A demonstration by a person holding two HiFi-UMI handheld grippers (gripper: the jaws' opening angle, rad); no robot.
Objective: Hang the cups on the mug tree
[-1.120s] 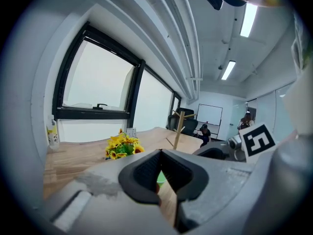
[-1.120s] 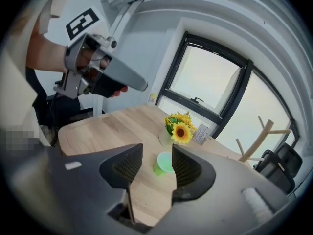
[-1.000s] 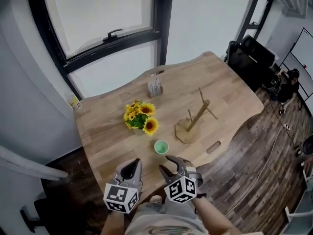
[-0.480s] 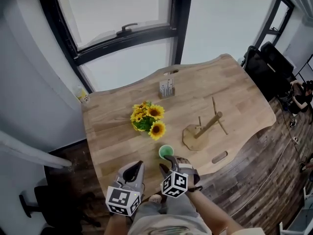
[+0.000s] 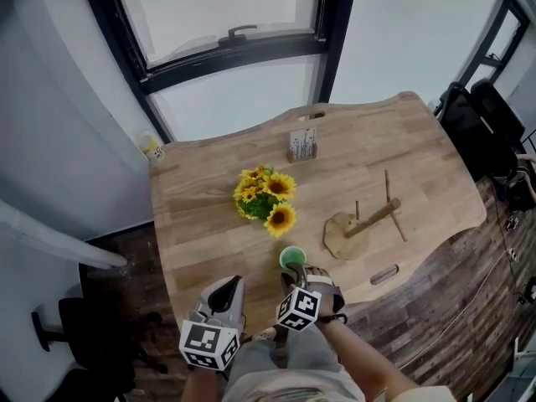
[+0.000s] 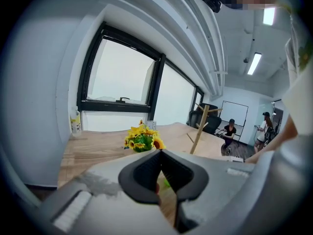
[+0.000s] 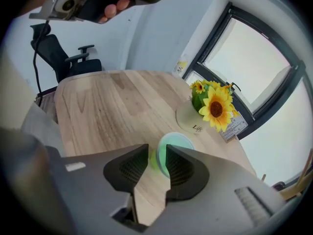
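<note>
Wooden table [image 5: 209, 224] is carrying the green cup [image 5: 291, 259] near its front edge, with the mug tree [image 5: 368, 224] standing further right. Right gripper [image 7: 157, 154] is closing its jaws astride the cup's near rim and is not yet clamping it. Left gripper [image 6: 160, 155] is idling with its jaws together, empty.

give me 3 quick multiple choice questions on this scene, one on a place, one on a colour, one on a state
1. Where is the cup?
A on the table, near the sunflowers
B on a chair
C on the floor

2. What colour is the cup?
A white
B green
C red

3. The mug tree is
A bare of cups
B holding one cup
C holding two cups

Key:
1 A, it stands on the wood just in front of the flowers.
2 B, it shows green in the head and right gripper views.
3 A, nothing hangs on any peg.
</note>
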